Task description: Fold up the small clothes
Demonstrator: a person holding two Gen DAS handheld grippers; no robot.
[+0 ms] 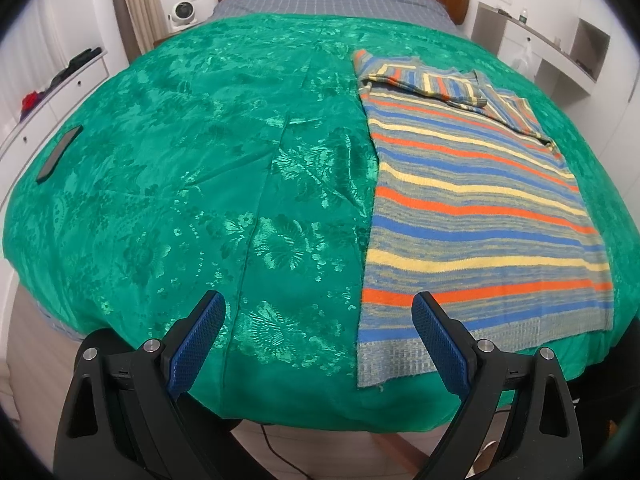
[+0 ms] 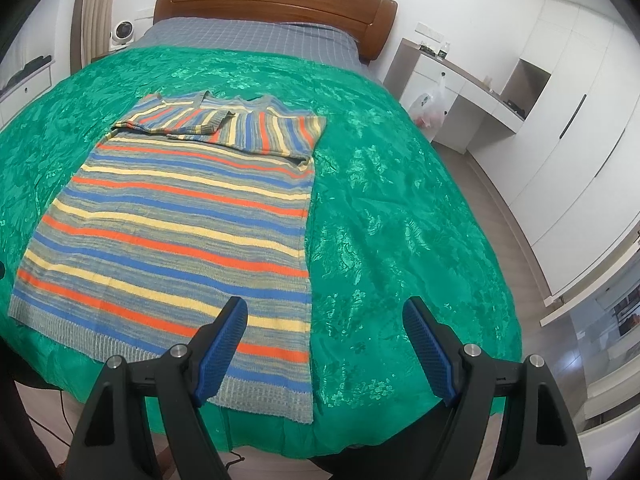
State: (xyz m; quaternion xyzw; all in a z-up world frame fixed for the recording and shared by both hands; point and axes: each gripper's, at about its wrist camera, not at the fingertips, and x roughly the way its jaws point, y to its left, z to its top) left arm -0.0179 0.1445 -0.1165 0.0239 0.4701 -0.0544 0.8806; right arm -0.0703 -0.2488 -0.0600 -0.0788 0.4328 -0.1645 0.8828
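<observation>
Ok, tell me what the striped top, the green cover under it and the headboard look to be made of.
Striped top: knitted yarn, probably wool or acrylic; matte, fuzzy rows and a ribbed hem show.
Green cover: glossy woven fabric, satin or brocade by its look; a floral pattern catches the light.
Headboard: wood or wood veneer, reddish brown with a smooth varnished sheen; which cannot be told from here.

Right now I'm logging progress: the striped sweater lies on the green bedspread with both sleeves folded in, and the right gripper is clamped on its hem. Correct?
Not quite. The right gripper is open and holds nothing, hovering over the hem, as the right wrist view shows. The striped sweater does lie on the green bedspread with both sleeves folded in.
</observation>
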